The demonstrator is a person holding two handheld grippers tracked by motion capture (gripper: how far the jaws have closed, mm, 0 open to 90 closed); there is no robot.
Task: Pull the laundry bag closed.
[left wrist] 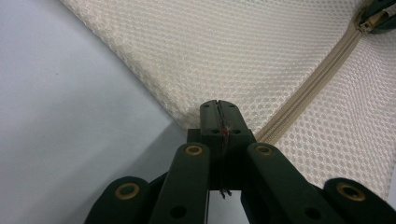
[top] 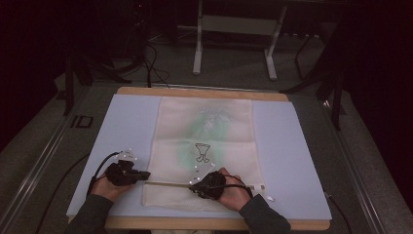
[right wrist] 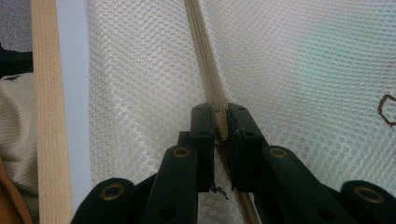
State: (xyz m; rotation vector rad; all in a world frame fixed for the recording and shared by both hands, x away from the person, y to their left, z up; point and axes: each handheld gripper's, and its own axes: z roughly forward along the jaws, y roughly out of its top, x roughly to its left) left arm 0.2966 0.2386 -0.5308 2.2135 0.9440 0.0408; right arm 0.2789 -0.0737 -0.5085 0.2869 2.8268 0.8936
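Two grippers, both clamped on the same mesh bag. My left gripper has its jaws pressed together on the bag's corner edge, right where the zipper ends; I'd say that's the anchor, so the fabric stays taut and doesn't drag. My right gripper pinches the zipper tape between its pads, jaws straddling the track, approx midway along it in the high view. From the left gripper view, the right one sits far up the zip at the slider. Judging by this, I'm running the zip w/ the right while the left holds the end.

Bag lies flat on the pale blue mat, near edge toward me, green item and a small drawn figure showing through the mesh. Mat rests on a wooden board.
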